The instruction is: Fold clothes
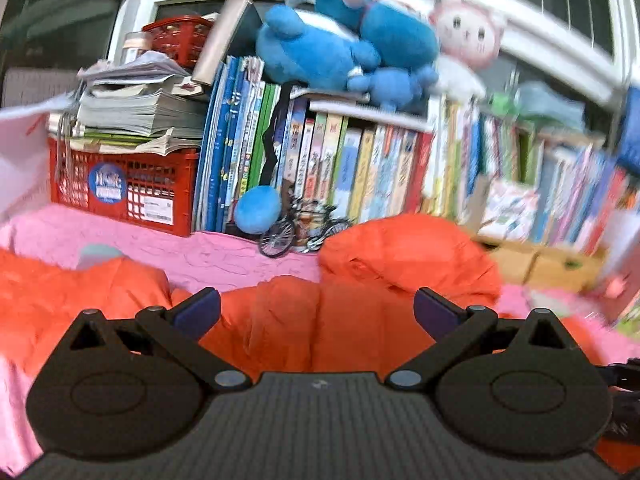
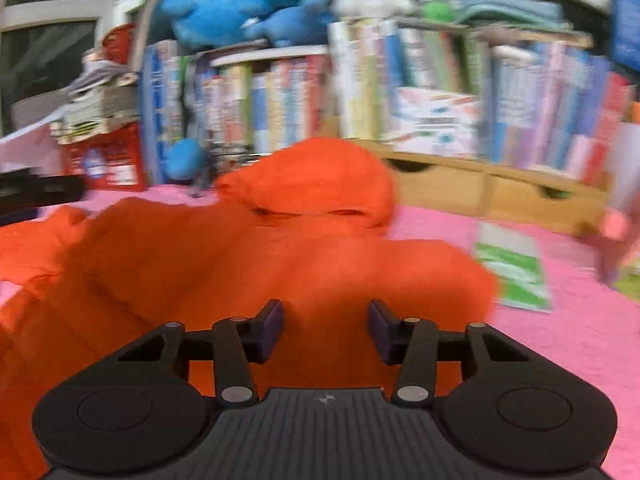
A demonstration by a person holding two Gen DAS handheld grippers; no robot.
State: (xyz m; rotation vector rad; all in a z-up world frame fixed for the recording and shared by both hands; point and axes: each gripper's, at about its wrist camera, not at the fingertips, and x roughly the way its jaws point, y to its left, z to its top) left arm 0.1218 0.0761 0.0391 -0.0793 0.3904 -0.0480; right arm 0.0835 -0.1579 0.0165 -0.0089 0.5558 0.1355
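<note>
**A:** Left wrist cam catches the red crate [image 1: 124, 192] at far left, then the toy bicycle [image 1: 300, 228]. The left gripper [image 1: 317, 314] is spread wide over the orange jacket [image 1: 288, 320], gripping nothing.

**B:** Right cam is blurrier, but the jacket [image 2: 280, 248] sprawls on the pink blanket [image 2: 560, 340], hood up at the back. The right gripper [image 2: 326, 330] gapes less, nothing pinched. Only this view shows the green booklet [image 2: 514, 270] beside the jacket.

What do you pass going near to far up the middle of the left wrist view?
Left gripper → orange jacket → pink blanket → toy bicycle → row of books → blue plush toys
</note>
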